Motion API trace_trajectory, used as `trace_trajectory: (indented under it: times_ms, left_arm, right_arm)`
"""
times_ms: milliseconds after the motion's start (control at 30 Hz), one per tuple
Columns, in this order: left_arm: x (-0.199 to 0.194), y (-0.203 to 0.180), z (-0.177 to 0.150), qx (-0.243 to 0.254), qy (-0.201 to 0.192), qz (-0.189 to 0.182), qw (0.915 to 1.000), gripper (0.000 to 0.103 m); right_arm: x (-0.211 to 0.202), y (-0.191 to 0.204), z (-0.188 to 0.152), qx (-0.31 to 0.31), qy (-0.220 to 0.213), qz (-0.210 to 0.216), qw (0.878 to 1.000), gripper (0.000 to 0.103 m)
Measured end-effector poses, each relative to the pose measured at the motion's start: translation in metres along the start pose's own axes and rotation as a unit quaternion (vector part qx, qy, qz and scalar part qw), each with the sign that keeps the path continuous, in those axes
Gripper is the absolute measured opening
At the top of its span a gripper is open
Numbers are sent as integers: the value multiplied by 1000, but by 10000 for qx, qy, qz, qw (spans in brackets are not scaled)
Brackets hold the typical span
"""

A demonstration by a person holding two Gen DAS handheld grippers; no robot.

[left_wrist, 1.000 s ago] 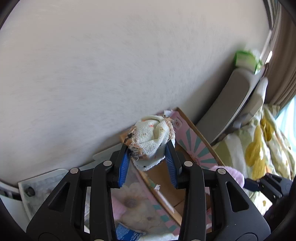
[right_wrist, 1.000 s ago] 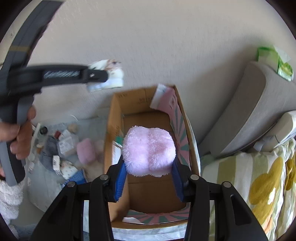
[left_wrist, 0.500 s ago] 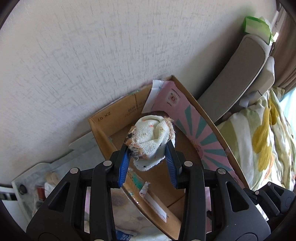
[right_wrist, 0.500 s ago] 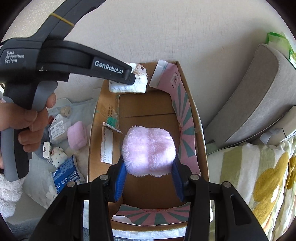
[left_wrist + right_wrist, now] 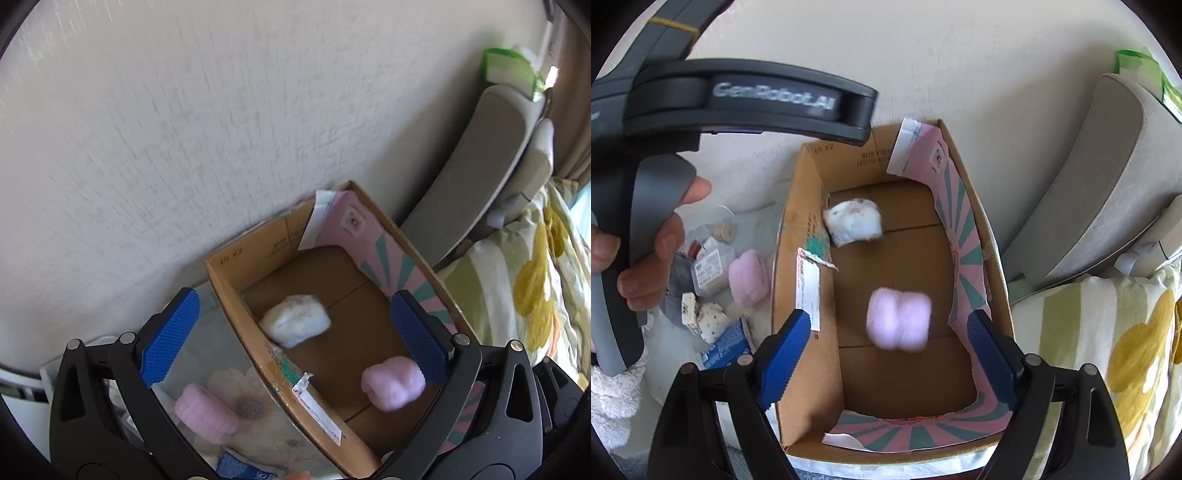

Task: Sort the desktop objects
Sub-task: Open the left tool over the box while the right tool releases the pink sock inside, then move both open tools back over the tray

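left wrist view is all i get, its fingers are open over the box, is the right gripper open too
Observer: Yes, the right gripper is spread wide above the cardboard box.
Operator: so it's not gripping the pink puff
Observer: No, the pink puff is a blur inside the box, free of the gripper.
Operator: i see a pink roll outside the box, anything else there
Observer: Yes, beside the pink roll lie a clear labelled container and a spotted cloth bundle.
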State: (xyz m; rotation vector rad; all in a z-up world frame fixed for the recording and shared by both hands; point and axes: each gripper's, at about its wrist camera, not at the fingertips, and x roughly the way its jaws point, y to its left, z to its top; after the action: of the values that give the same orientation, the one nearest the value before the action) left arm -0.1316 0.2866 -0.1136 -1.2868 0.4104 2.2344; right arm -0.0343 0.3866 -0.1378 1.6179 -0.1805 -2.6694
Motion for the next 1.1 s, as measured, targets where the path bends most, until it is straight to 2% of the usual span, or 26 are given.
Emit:
trace_trajectory:
  times_ms: [233, 433, 533, 633, 800, 967, 1100]
  left_arm:
    - [-20, 5, 0, 13, -113, -8, 9999, 103]
    - [-46, 19, -7, -207, -370, -355, 9985, 103]
    - [-64, 32, -13, -389, -508, -509, 9967, 103]
    - [-84, 52, -22, -588, -649, -342, 9956, 103]
    - [-126, 97, -43, -764, -900, 99, 9930, 103]
    - [-170, 158, -69, -1149, -1172, 486, 9852, 103]
    - [-196, 203, -97, -1456, -1247, 954, 9768, 103]
  right_arm:
    - [-15, 3, 2, 76, -353, 69, 9993, 94]
    - [-32, 14, 7, -63, -594, 59, 9982, 95]
    - [-43, 25, 11, -322, -773, -133, 9964, 95]
    - [-54, 40, 18, -670, -823, -167, 9942, 95]
    - [-75, 66, 30, -984, -1166, -47, 9883, 95]
    - [-73, 93, 45, -1258, -1158, 266, 9849, 95]
    - [-68, 122, 47, -1457, -1074, 501, 9822, 95]
